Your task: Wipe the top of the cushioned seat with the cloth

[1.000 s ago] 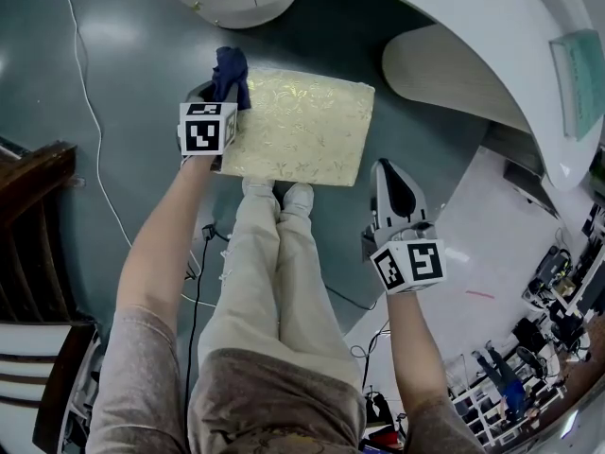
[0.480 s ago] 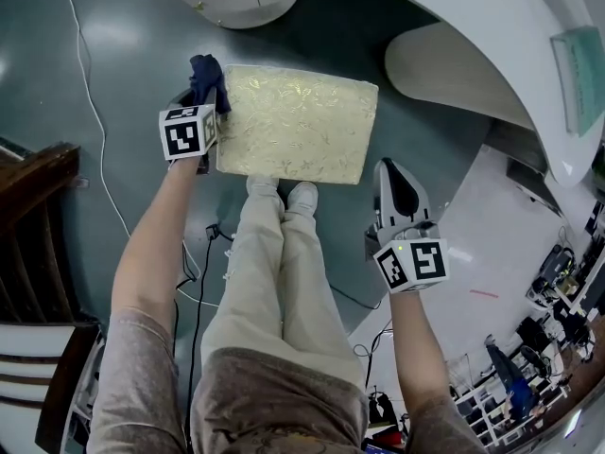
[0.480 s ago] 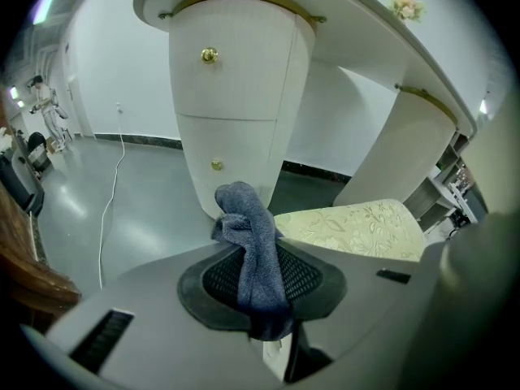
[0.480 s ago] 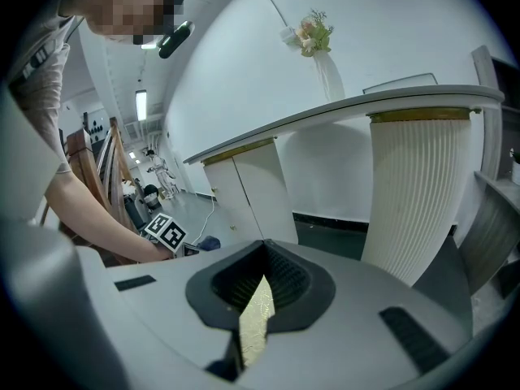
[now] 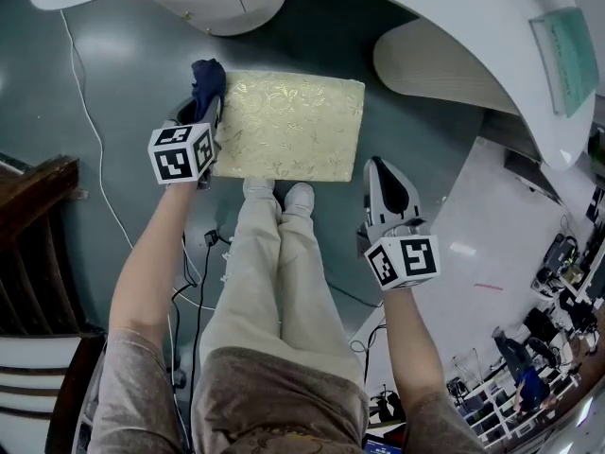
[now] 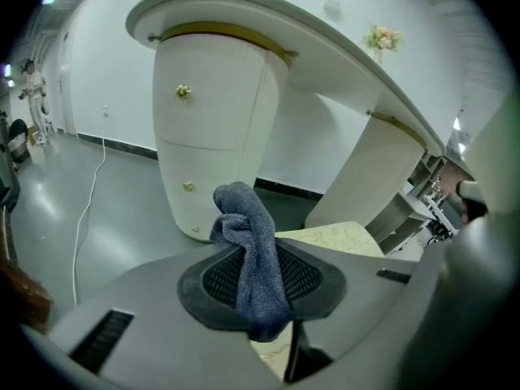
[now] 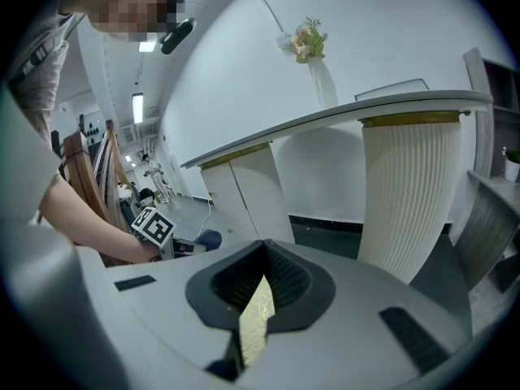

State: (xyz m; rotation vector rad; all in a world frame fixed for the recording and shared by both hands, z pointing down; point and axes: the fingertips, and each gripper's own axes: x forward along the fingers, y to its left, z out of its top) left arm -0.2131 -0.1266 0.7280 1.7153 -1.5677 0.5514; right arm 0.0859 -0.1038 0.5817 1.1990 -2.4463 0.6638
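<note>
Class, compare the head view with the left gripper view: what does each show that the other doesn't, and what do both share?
Head view only: the whole gold top of the cushioned seat, the right claw near its right corner, the person's shoes. Left gripper view only: the cabinet's gold knobs, the flowers on the counter, the pads of the left claw pinching the cloth. Both: cloth, seat, white floor cable.

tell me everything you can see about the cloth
The cloth is a dark blue, terry-looking rag bunched into a crumpled wad. The left gripper is shut on its middle, and a lump sticks out past the jaw tips. It is at the far left corner of the cushioned seat; contact with the seat is unclear.
</note>
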